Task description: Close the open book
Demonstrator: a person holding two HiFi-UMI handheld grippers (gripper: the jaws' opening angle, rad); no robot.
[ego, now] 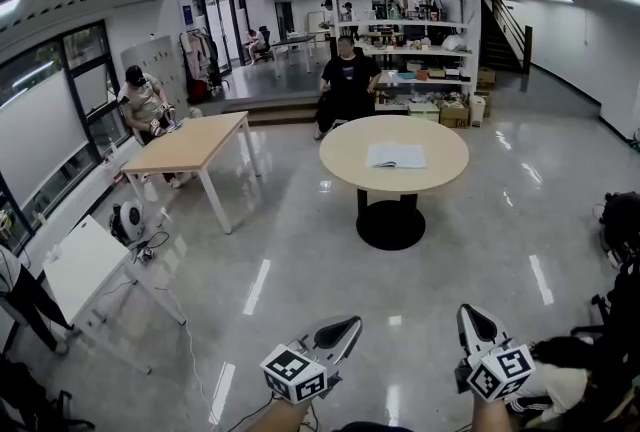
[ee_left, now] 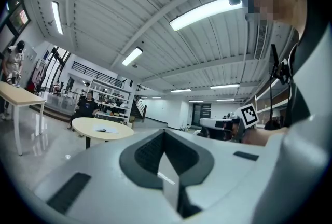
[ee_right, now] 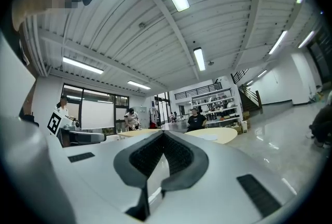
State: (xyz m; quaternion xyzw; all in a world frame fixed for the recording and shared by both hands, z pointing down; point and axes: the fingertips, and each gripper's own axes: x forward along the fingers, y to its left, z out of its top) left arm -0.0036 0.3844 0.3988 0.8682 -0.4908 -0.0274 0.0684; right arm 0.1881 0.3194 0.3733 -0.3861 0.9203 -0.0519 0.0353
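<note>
The open book lies flat with white pages up on a round beige table across the room, far from both grippers. In the left gripper view the book shows small on that table. My left gripper is held low at the bottom of the head view, level, jaws together with nothing between them. My right gripper sits beside it, also shut and holding nothing. The round table shows ahead of it in the right gripper view.
A person in black sits behind the round table. A long wooden table with a seated person stands at the left, a white table nearer. Shelves line the back wall. Dark bags lie at the right. Glossy floor stretches between me and the table.
</note>
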